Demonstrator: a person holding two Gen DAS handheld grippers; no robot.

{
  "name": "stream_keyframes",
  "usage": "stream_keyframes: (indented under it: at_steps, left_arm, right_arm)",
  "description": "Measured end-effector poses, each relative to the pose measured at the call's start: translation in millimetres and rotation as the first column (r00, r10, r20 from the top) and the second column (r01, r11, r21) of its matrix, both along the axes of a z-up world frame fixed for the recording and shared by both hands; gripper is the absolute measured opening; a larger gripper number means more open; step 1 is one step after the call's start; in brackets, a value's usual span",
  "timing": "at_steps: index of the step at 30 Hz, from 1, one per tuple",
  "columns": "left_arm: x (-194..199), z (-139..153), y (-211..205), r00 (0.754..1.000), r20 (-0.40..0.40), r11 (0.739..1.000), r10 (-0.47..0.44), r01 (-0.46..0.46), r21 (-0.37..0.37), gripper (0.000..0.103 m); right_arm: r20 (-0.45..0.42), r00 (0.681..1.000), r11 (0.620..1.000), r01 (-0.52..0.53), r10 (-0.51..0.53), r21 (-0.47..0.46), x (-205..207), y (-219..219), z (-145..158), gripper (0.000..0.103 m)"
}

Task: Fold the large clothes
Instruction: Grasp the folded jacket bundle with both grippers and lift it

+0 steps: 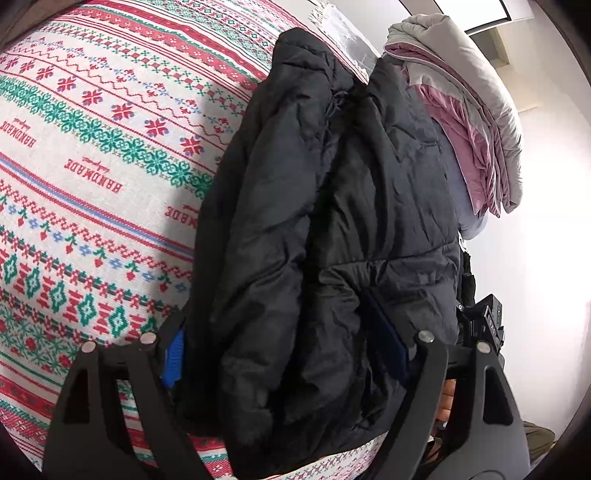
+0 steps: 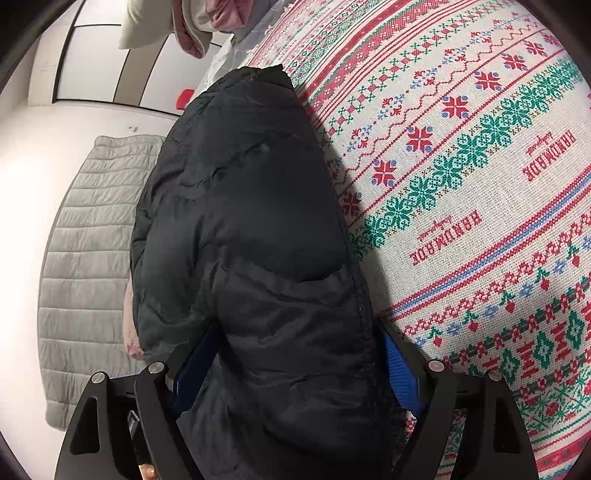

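A black puffer jacket point(image 1: 325, 229) lies bunched at the edge of a table covered with a red, green and white patterned cloth point(image 1: 96, 155). My left gripper point(image 1: 288, 354) is shut on a thick fold of the jacket, blue pads pressing on both sides. In the right wrist view the same jacket point(image 2: 251, 229) fills the middle, and my right gripper point(image 2: 295, 373) is shut on another thick fold of it. The patterned cloth point(image 2: 480, 184) is to its right. The other gripper's body point(image 1: 484, 325) shows at the right edge of the jacket.
A pile of folded clothes, grey and pink point(image 1: 465, 110), stands at the far end of the table; it also shows in the right wrist view point(image 2: 192, 22). A grey quilted garment point(image 2: 92, 251) lies on the white floor to the left of the table.
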State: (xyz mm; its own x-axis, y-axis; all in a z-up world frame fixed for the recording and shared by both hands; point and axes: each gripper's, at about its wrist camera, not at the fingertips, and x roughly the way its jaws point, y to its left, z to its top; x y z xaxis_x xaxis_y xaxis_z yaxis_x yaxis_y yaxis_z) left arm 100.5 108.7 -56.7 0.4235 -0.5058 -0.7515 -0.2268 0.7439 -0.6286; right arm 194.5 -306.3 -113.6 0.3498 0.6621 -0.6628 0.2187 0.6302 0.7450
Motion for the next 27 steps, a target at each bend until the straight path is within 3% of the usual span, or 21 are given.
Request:
stream_keyframes:
  at_steps: [12, 16, 25, 27]
  left_arm:
    - [-3.5, -4.4, -3.3, 1.0, -0.022, 1.0, 0.001, -0.001, 0.016, 0.084]
    - [-1.2, -1.1, -5.9, 1.0, -0.023, 1.0, 0.003, -0.003, 0.009, 0.077]
    - [-1.1, -3.5, -3.6, 1.0, -0.019, 1.0, 0.017, -0.017, 0.003, 0.077]
    - [-1.8, -0.2, -6.5, 1.0, -0.004, 1.0, 0.013, -0.013, 0.016, 0.068]
  right_arm:
    - [0.027, 1.0, 0.999, 0.002, -0.001, -0.044, 3.7, 18.7, 7.4, 0.084]
    - [0.051, 0.999, 0.997, -0.005, 0.009, -0.081, 4.7, 29.1, 14.8, 0.083]
    - [0.057, 0.998, 0.997, -0.005, 0.01, -0.08, 4.5, 29.0, 14.6, 0.079]
    - [0.071, 0.997, 0.996, -0.007, 0.014, -0.092, 2.6, 24.7, 16.6, 0.075]
